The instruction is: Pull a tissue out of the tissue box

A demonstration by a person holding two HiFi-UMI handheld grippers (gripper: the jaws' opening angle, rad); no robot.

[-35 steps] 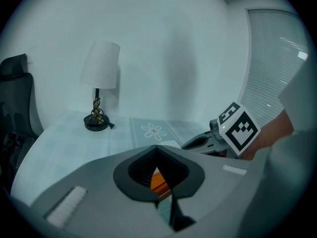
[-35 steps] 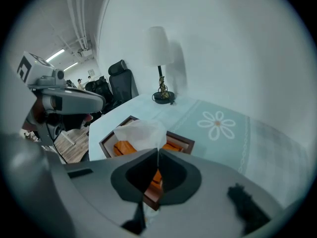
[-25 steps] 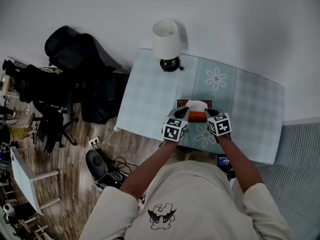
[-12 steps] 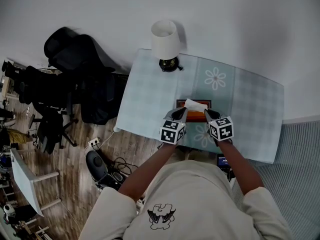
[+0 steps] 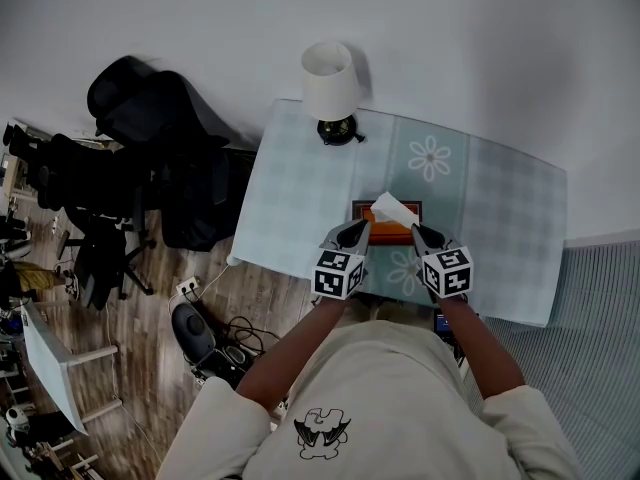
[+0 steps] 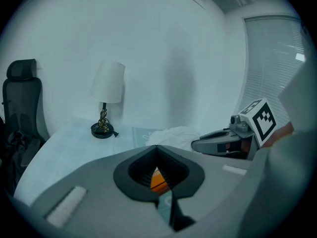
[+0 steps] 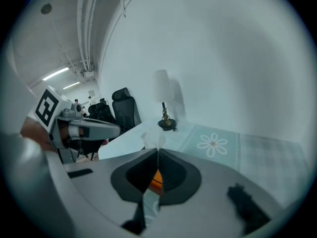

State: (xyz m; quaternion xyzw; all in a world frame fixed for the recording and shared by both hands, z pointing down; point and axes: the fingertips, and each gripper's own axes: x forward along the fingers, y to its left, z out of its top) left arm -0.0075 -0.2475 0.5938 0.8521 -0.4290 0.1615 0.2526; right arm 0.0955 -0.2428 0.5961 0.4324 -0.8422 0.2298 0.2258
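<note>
An orange tissue box (image 5: pixel 392 234) lies near the front edge of the table (image 5: pixel 300 188). A white tissue (image 5: pixel 393 210) stands up out of its top, tilted. My right gripper (image 5: pixel 417 230) is shut, with a thin edge of the tissue (image 7: pixel 152 139) pinched at its tips (image 7: pixel 158 150). My left gripper (image 5: pixel 362 228) is shut too; its tips (image 6: pixel 157 148) sit at the tissue's (image 6: pixel 173 134) near edge, and a grip there does not show. Orange of the box (image 6: pixel 158 180) shows below the jaws in both gripper views. Each gripper faces the other across the tissue.
A white-shaded lamp (image 5: pixel 330 83) stands at the table's far left corner. The cloth has daisy prints (image 5: pixel 429 158). Black office chairs (image 5: pixel 160 148) crowd the floor at the left. Cables and a black device (image 5: pixel 195 330) lie on the floor by the table's near left corner.
Both grippers have risen and drawn back toward me. The tissue has come up further out of the box and now stands tilted.
</note>
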